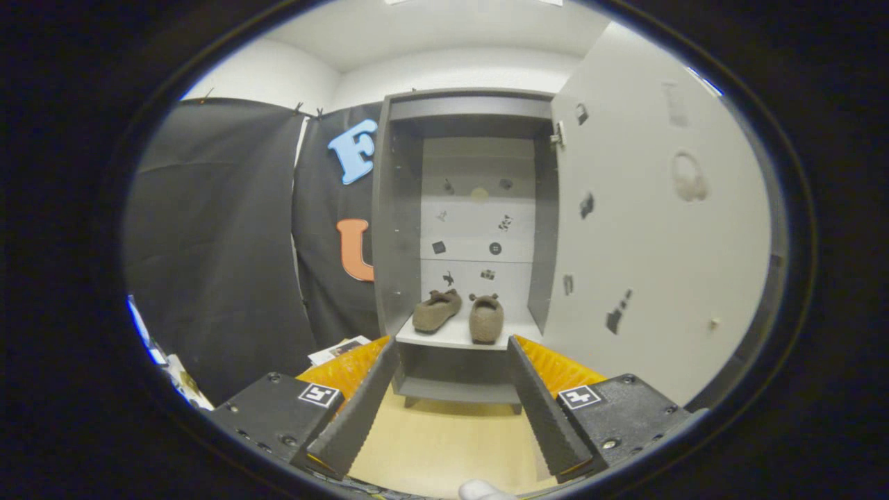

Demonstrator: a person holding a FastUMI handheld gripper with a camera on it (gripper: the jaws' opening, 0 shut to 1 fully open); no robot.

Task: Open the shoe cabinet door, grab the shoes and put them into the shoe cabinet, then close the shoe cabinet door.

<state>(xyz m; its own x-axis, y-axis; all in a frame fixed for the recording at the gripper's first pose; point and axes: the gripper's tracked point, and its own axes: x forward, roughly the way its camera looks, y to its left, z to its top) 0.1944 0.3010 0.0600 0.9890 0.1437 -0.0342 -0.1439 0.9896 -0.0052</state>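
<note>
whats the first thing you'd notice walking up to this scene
A pair of brown shoes sits side by side on the pale shelf inside the open shoe cabinet, straight beyond the gripper. The cabinet door is swung wide open to the right, dotted with small stickers. The gripper's fingers are spread apart and hold nothing, above the light wooden floor.

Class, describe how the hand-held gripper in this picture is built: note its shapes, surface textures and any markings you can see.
The hand-held gripper has two long, flat fingers with finely ribbed inner faces, standing open. Each finger is mounted on a boxy black block fastened with small screws. Each block carries a square black-and-white marker tag, and an orange ridged panel sits behind each finger.
</note>
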